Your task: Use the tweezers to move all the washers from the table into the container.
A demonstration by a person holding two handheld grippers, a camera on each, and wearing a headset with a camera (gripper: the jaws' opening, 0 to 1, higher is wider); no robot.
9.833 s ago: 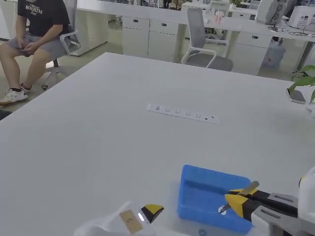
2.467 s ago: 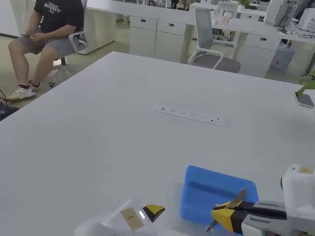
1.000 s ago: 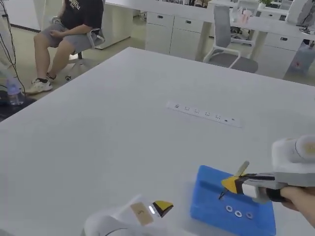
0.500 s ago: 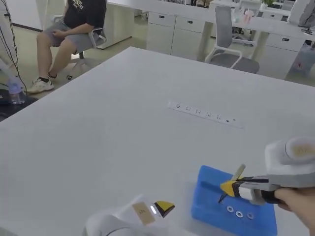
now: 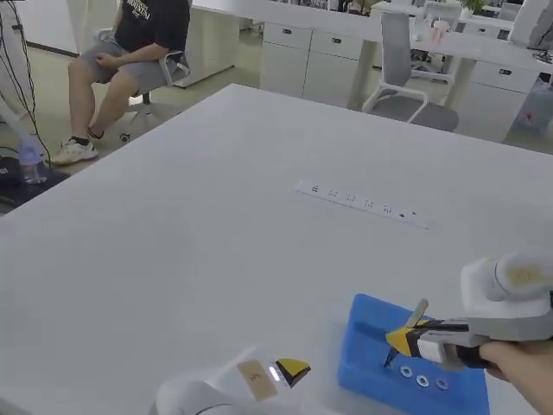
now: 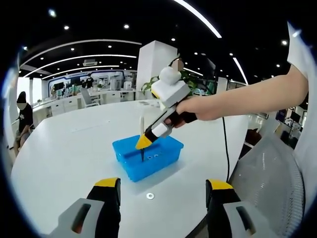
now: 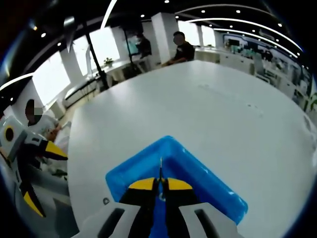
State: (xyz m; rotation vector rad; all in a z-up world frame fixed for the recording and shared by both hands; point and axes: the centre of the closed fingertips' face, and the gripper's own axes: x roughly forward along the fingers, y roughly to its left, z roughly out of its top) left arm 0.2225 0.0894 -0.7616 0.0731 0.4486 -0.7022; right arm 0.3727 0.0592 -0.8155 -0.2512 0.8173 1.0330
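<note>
Basically the washers are tiny flat metal rings: light, stiff, slick, and lying flush, so there is almost no edge to catch. Judgement: take one across the rim, or with one tip through the hole, and squeeze gently, because too much force would likely flick it away. Three washers (image 5: 422,380) lie in the blue container (image 5: 363,380), near its right end. One loose washer (image 6: 150,196) sits on the tabletop (image 5: 216,242), just beside the container's wall on the side facing the left gripper.

The right gripper (image 5: 396,340) has its fingers pressed together on the tweezers (image 7: 160,171), which are thin, springy and narrow-tipped. The tips point down into the container near its left end. I cannot tell whether a washer is between the tips, as they are too small to read. The left gripper (image 6: 162,184) has its fingers spread with nothing between them, and hangs low near the tabletop's close edge.

The tabletop is smooth, matte and white, so a dropped washer would probably slide or roll, and grey on white is hard to spot. A flush power strip (image 5: 363,201) is set into the tabletop, well apart from the work. The room is an open office with desks and swivel chairs (image 5: 410,78) behind. A seated person (image 5: 130,52) is off to the left, far from the work.
</note>
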